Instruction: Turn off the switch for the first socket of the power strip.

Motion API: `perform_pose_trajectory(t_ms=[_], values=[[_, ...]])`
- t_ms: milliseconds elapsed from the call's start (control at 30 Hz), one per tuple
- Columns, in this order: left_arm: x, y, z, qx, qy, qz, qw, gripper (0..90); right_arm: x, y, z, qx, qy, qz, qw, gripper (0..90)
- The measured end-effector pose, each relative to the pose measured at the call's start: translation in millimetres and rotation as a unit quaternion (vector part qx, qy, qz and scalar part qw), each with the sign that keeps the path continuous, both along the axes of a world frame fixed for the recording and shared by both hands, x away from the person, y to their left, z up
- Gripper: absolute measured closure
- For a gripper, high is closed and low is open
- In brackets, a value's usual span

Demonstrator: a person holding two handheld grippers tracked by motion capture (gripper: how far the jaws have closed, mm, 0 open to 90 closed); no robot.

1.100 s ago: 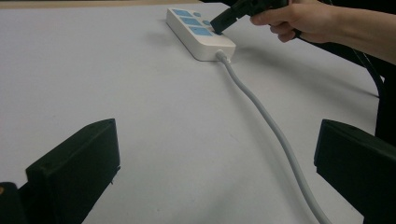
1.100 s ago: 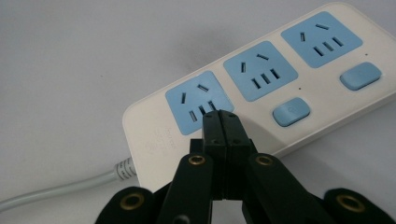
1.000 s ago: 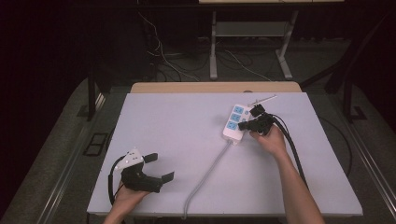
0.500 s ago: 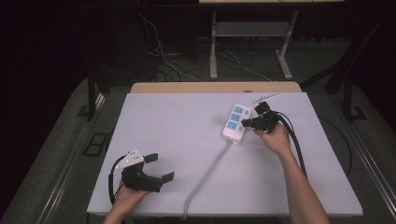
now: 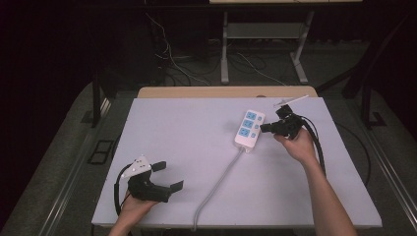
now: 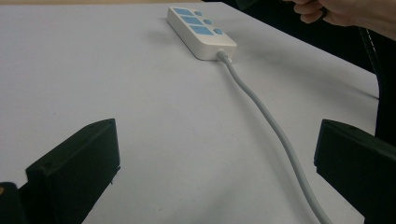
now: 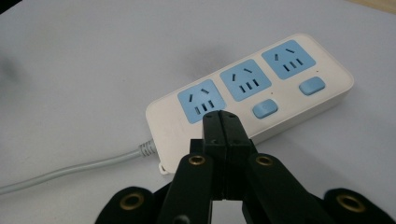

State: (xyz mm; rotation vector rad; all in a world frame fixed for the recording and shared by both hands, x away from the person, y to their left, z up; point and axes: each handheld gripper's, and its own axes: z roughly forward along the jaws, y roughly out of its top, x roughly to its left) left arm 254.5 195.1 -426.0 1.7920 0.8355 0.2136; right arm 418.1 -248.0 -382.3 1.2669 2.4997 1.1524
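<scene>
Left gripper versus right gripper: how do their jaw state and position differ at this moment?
The left gripper has its jaws spread wide; the right gripper has them pressed together. The left gripper rests near the table's front edge, far from the power strip; the right gripper's tips sit over the strip's end button nearest the cord. Both are black, hand-held and empty.

I count one power strip [image 5: 250, 129] on the tabletop [image 5: 196, 142], with one grey cord [image 5: 219, 184] running from its near end. The strip carries three blue sockets [image 7: 244, 80] and three blue switch buttons [image 7: 265, 108], one beside each socket. I hold two tools: one left tool [image 5: 166, 176] and one right tool [image 5: 263, 128], each with two black jaws. There is one tabletop under it all.
</scene>
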Motion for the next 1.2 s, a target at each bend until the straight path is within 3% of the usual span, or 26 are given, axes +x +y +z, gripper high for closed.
perform_pose_trajectory(t_ms=[467, 800, 1200], values=[[-0.7, 0.0, 0.4, -0.001, -0.001, 0.001, 1.0000, 0.0, -18.2, -15.8, 19.0, -0.003, -0.002, -0.003, 1.0000, 90.0], [-1.3, -0.5, 0.6, -0.002, -0.001, 0.001, 1.0000, 0.0, -41.2, -24.2, 19.2, 0.012, 0.002, -0.009, 0.9999, 90.0], [-1.7, -0.8, 0.6, -0.003, -0.001, 0.003, 1.0000, 0.0, -68.5, -31.9, 18.6, 0.045, -0.001, -0.016, 0.9988, 86.7]])
